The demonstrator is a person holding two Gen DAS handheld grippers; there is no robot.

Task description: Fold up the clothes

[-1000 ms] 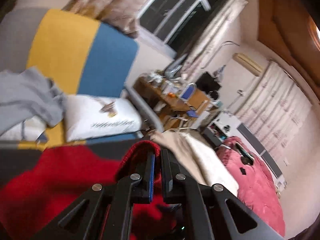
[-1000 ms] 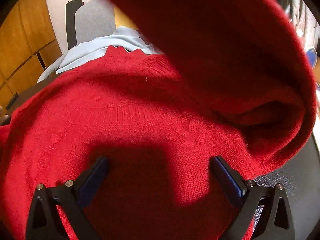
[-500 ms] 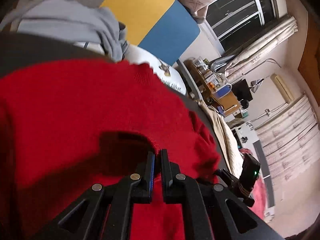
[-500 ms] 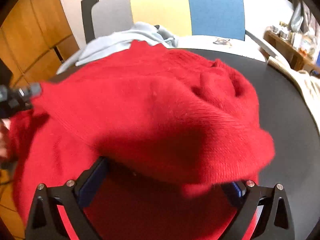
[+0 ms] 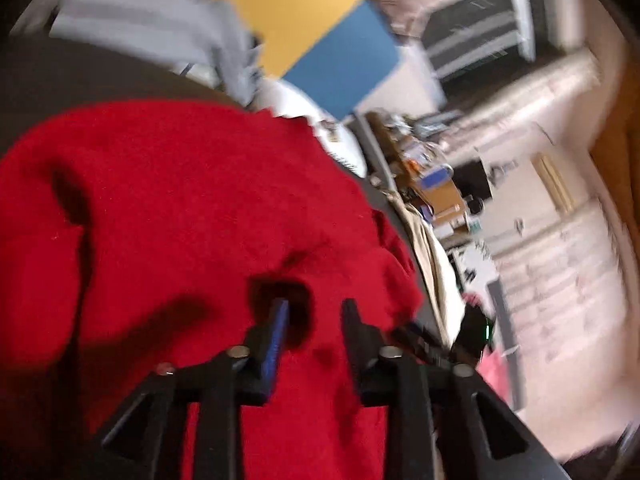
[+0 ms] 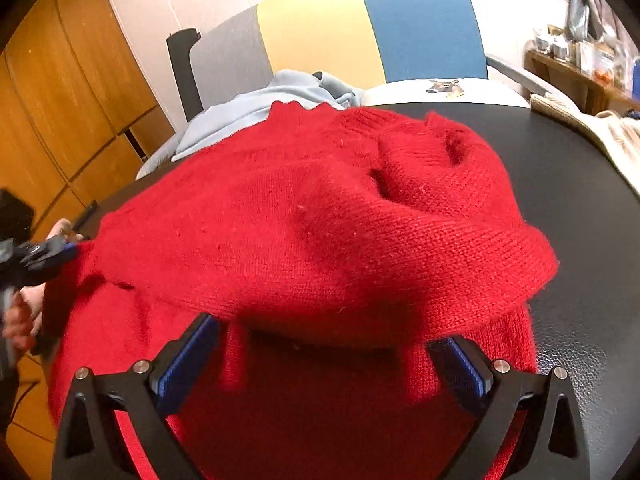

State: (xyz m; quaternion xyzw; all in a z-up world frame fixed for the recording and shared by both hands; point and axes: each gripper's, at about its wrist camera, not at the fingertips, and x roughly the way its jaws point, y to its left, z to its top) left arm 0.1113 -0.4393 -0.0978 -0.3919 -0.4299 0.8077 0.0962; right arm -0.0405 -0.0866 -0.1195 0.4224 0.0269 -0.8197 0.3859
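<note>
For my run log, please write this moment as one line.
step: fold red sweater | left gripper: jaws just opening, releasing sweater | right gripper: open over folded edge | surface: black table

blur: whole left wrist view | hidden: right tongs (image 6: 324,350) tips under red sweater (image 6: 320,216)

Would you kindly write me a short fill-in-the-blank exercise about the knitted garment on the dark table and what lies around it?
1. The knitted sweater spread on the black table is ____ in colour.
2. The left gripper, whose jaws have just been opening, hangs over the ____.
3. Behind the sweater lies a crumpled light ____ garment.
4. The white pillow shows a ____ head.

Answers: red; sweater; blue; deer
</note>
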